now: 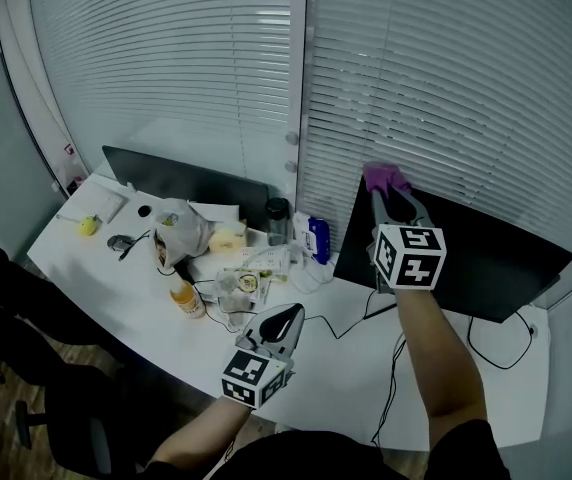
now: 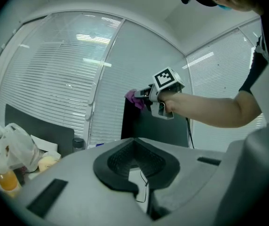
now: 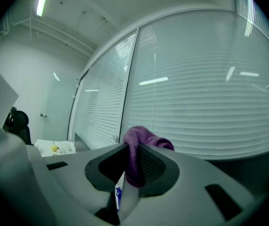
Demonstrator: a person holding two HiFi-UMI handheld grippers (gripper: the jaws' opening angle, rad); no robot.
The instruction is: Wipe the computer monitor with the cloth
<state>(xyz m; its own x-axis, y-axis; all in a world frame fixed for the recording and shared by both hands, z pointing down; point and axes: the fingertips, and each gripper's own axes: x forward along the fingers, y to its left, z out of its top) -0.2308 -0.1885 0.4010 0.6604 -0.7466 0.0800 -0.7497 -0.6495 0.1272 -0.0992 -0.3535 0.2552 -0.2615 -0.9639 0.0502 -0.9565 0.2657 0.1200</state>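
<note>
One purple cloth (image 1: pixel 384 175) pinched between the right gripper (image 1: pixel 390 194) jaws, at one monitor (image 1: pixel 486 258) top corner; a second monitor (image 1: pixel 181 178) stands far left. Left gripper (image 1: pixel 286 318) jaws closed, empty.

This is an office. A long white desk (image 1: pixel 76 258) holds two dark computer screens, a left screen (image 1: pixel 181 180) and a right screen (image 1: pixel 496 258). A black chair (image 1: pixel 16 288) stands by it, and white blinds (image 1: pixel 166 58) cover the big glass walls

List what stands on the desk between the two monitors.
In the head view, a dark cup and a blue-and-white pack stand between the left monitor and the right monitor.
</note>
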